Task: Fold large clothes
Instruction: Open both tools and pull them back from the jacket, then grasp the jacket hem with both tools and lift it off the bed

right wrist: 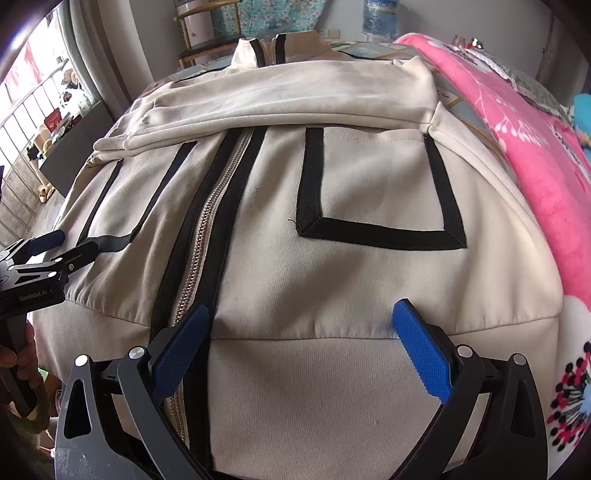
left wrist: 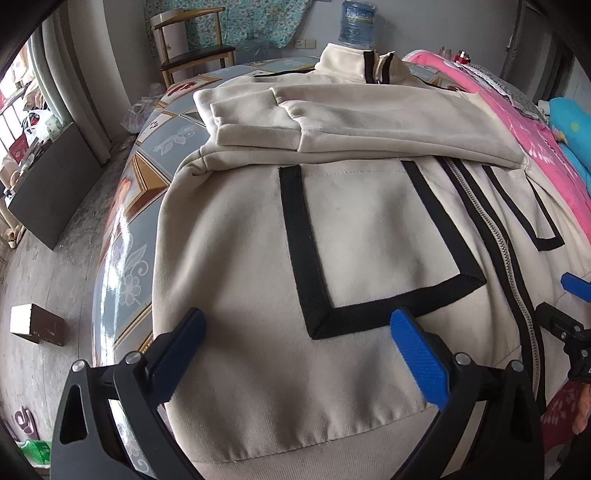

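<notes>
One cream jacket [left wrist: 369, 229] lies front-up on the surface [left wrist: 147, 206], a table under a glossy patterned cloth, collar at the far end and hem at the near end. Both sleeves [left wrist: 295, 122] are folded across the chest, one on top of the other. One zipper [left wrist: 495, 236] runs down the middle between two black bands, and there are two black-trimmed pockets [right wrist: 376, 192], one on each side of it.

The left gripper [left wrist: 297, 328] hangs over the hem on the jacket's left half, its two blue-padded fingers [left wrist: 417, 354] spread wide and holding nothing; whether the tips touch the cloth cannot be told. The right gripper [right wrist: 301, 321] is over the hem on the other half, its fingers [right wrist: 421, 354] equally wide apart and empty, the left one lying over the zipper's lower end. In the right wrist view the left gripper's body reads "GenRobot.AI", and part of a hand [right wrist: 14, 354] grips its handle.

Beside the jacket, along its right edge, lies one pink blanket [right wrist: 535, 177] with white print. Past the table stand one wooden chair [left wrist: 195, 51] and one blue water bottle [left wrist: 356, 24]; its label is too blurred to read. One small brown box [left wrist: 37, 323] sits on the floor.
</notes>
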`<state>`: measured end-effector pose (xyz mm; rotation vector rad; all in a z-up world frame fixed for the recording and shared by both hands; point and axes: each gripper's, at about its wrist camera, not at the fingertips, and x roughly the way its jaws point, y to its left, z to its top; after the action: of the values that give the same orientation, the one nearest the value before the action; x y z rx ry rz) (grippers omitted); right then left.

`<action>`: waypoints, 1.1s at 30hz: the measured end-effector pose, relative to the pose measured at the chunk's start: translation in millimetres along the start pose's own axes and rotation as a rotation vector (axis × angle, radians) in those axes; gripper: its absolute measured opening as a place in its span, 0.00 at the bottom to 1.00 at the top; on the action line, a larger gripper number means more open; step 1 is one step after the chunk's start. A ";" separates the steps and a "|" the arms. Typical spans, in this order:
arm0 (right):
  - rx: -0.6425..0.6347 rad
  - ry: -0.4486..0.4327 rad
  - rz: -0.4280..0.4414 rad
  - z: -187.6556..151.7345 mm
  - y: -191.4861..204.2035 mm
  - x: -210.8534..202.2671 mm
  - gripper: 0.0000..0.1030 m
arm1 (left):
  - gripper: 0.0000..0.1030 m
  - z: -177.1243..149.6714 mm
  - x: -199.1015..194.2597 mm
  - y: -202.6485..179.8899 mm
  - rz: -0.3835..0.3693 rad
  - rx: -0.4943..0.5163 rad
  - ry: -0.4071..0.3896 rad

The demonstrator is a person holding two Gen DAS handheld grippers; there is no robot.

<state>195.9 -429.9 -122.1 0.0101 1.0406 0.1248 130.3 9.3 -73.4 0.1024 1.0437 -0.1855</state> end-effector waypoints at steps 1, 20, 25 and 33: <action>0.000 0.000 0.000 0.0 -0.3 0.2 0.93 | 0.95 0.0 -0.5 0.0 -0.003 0.011 0.005; -0.008 0.025 0.000 2.3 -1.7 1.4 0.93 | 0.95 -92.6 -95.0 79.5 0.023 -0.125 -0.033; -0.007 0.028 -0.001 3.3 -1.5 1.3 0.93 | 0.90 -111.2 -94.0 69.3 -0.067 -0.167 -0.022; -0.001 0.027 -0.007 3.3 -0.7 1.9 0.93 | 0.63 -122.5 -81.3 44.2 -0.152 -0.129 0.039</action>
<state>199.8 -430.2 -122.1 0.0034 1.0675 0.1195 -4.6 82.1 -64.4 -0.0904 1.1003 -0.2544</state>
